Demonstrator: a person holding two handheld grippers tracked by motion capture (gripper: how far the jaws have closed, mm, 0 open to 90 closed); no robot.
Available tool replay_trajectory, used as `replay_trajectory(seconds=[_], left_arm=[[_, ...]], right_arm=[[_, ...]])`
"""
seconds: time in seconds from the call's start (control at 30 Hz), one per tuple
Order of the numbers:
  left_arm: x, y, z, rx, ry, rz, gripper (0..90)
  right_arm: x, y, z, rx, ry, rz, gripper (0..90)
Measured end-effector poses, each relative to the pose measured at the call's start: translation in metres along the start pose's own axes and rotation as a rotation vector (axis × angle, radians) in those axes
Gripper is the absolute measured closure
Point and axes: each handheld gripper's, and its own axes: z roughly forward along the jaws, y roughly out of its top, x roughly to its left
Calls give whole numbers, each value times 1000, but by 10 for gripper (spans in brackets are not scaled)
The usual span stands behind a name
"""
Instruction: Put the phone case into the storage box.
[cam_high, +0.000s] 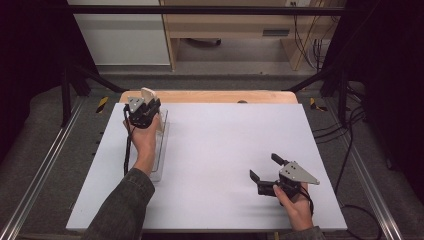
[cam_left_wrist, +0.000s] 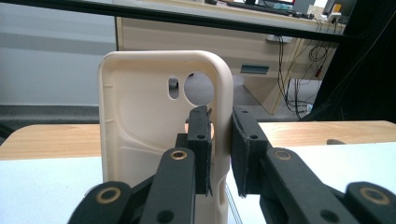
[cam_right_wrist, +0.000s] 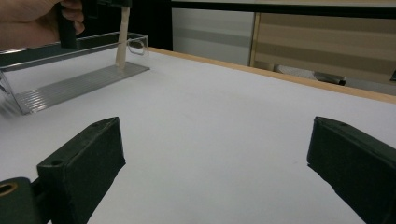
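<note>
A cream phone case (cam_left_wrist: 140, 121) stands upright, its camera cut-outs near the top. My left gripper (cam_left_wrist: 222, 140) is shut on the case's right side wall, one jaw inside the shell and one outside. From above, the case (cam_high: 147, 92) pokes up past the left gripper (cam_high: 151, 103) at the far end of a clear slotted rack (cam_high: 161, 150) on the table's left side. In the right gripper view the case (cam_right_wrist: 122, 42) appears edge-on with its lower end on the rack (cam_right_wrist: 70, 88). My right gripper (cam_high: 263, 166) rests near the front right, open with nothing between its jaws (cam_right_wrist: 215, 158).
A white mat (cam_high: 215, 150) covers the wooden table (cam_high: 210, 96). Dark frame legs (cam_high: 67, 90) stand beside the table at the left and right. Cables (cam_high: 350, 140) trail down the right side.
</note>
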Motion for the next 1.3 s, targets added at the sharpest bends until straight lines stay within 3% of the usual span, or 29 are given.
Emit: replay_trajectory(seconds=[1.17, 1.27, 1.3], left_arm=[[4, 2, 11, 9, 15, -1, 795], [4, 3, 11, 8, 14, 8, 787], [3, 3, 11, 2, 17, 14, 747]], right_arm=[[0, -1, 1, 10, 6, 7, 39], [0, -1, 1, 10, 5, 7, 39], [0, -1, 1, 10, 5, 8, 39]])
